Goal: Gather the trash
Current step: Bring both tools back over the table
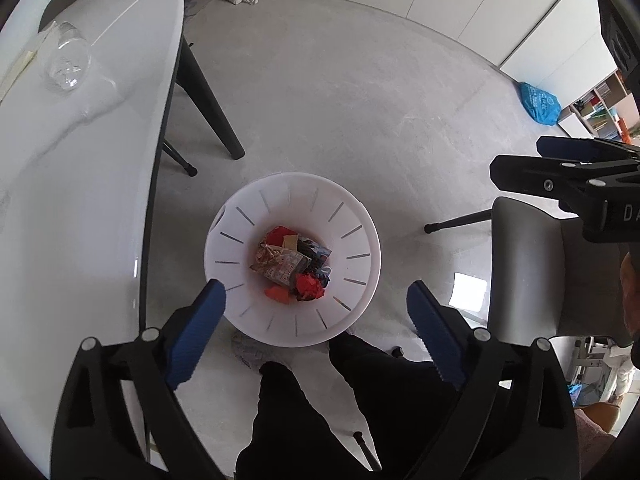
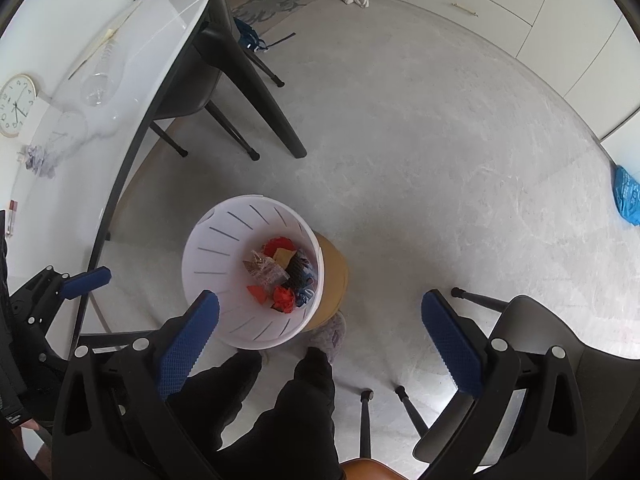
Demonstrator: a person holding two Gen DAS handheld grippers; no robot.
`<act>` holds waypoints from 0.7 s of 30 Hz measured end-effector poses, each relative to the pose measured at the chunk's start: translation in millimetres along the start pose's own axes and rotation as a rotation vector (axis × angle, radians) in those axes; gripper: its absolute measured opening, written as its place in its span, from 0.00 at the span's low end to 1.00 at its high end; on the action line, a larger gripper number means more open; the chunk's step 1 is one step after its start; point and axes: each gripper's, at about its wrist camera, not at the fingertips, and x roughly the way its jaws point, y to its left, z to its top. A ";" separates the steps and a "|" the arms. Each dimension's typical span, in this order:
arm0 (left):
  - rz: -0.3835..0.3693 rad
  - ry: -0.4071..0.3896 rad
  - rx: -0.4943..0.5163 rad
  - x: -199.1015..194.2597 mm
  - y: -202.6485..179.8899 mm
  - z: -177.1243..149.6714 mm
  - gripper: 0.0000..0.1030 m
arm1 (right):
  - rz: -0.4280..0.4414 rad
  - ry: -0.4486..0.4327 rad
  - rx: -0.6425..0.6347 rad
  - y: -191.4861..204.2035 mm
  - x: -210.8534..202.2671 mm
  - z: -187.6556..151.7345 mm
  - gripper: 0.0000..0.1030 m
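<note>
Open jaws above bin (image 1: 362, 216) of wrappers (image 1: 292, 266)

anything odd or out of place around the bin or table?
Clear plastic bottles lie on their sides on the white table, with a crumpled wad of paper near them. The white bin stands upright on the floor, wrappers inside, nothing spilled beside it. A blue bag lies loose on the floor.

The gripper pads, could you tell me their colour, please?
Blue, with black arms; the right gripper shows it best in the right wrist view.
</note>
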 end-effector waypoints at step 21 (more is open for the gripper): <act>0.148 -0.349 -0.293 -141.0 117.6 -14.3 0.90 | 0.103 -0.329 -0.253 130.7 -85.2 49.5 0.97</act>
